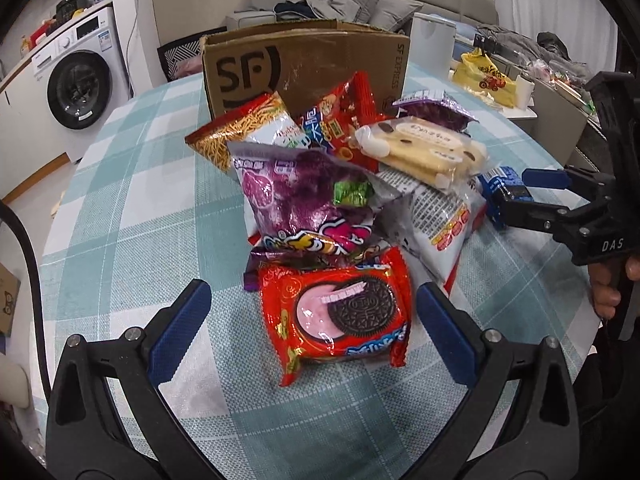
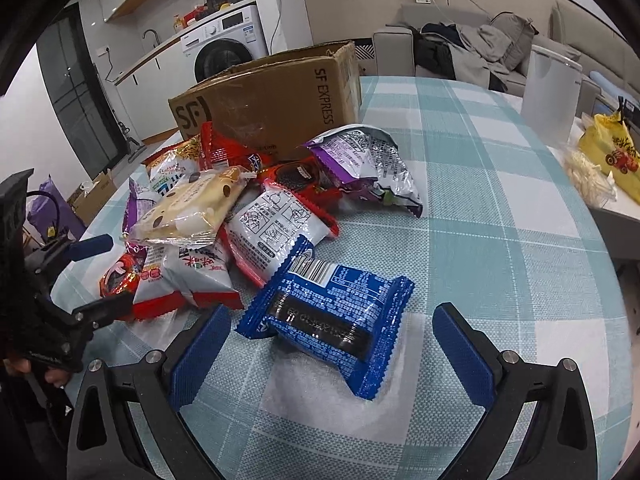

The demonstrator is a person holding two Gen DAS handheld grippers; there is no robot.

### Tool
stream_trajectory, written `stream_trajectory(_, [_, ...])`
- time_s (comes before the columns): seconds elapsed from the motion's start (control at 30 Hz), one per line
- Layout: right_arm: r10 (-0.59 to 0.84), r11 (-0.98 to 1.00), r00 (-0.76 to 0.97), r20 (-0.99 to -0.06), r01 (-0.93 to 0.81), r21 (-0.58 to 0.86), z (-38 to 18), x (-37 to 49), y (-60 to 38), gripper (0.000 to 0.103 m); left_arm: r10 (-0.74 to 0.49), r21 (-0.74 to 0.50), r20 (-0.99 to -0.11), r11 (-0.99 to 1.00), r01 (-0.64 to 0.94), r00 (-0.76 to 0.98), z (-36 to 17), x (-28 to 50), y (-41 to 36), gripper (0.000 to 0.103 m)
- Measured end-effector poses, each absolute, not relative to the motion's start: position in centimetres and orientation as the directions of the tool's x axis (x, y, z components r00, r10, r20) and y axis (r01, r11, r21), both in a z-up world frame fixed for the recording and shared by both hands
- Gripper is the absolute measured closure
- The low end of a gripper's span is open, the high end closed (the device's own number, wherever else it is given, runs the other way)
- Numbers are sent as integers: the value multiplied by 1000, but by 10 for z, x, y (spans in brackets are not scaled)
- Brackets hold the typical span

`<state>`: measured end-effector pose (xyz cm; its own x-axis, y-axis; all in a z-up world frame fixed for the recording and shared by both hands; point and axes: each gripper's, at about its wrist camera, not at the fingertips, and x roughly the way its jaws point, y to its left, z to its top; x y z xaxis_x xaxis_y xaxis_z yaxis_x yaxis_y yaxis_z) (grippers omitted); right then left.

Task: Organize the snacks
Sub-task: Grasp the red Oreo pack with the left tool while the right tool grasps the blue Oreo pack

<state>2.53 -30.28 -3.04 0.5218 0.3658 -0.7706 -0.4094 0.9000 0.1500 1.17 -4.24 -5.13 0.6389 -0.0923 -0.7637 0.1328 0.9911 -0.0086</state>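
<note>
A pile of snack packets lies on the checked tablecloth in front of an open SF Express cardboard box (image 1: 304, 68), also in the right wrist view (image 2: 272, 100). My left gripper (image 1: 316, 308) is open, its fingers on either side of a red Oreo packet (image 1: 336, 312) at the pile's near edge. My right gripper (image 2: 332, 332) is open around a blue Oreo packet (image 2: 328, 316), which shows in the left wrist view (image 1: 504, 196). The pile holds a purple packet (image 1: 296, 196), a cream cookie packet (image 1: 424, 148) and a noodle-snack bag (image 1: 244, 128).
The round table's cloth (image 2: 500, 208) is teal and white. A white appliance (image 2: 552, 96) and a yellow bag (image 2: 612, 152) sit at the far right. A washing machine (image 1: 76, 84) and a sofa with clothes (image 2: 472, 52) stand beyond the table.
</note>
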Motion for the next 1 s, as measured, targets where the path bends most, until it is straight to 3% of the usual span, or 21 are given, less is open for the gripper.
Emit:
stream_trajectory(0.23, [302,924,509,-806,-365,115,-37,32,-312,0,-100,-29,-796,991,128,598,-61,18,-38,8])
stream_trajectory(0.4, [304,926,508,-806,-357,124,-38,35,-319,1,-136,-52,-802,986,160,582,-63,18,-37,25])
stream_trajectory(0.57, [305,911,519,-799,-403,86,-37,28,-305,19,-154,-46,-790,980,194,594,-60,12,-42,51])
stream_trajectory(0.73, [316,908,523,-792,-409,92,-36,24,-302,31,-193,-82,-782,974,209,593,-58,7,-41,54])
stream_trajectory(0.93, [329,910,538,-776,-401,107,-35,19,-301,53,-236,-137,-752,969,204,615,-54,0,-32,54])
stream_trajectory(1.0, [328,912,545,-771,-396,108,-34,16,-300,56,-238,-152,-746,970,189,621,-52,-3,-30,54])
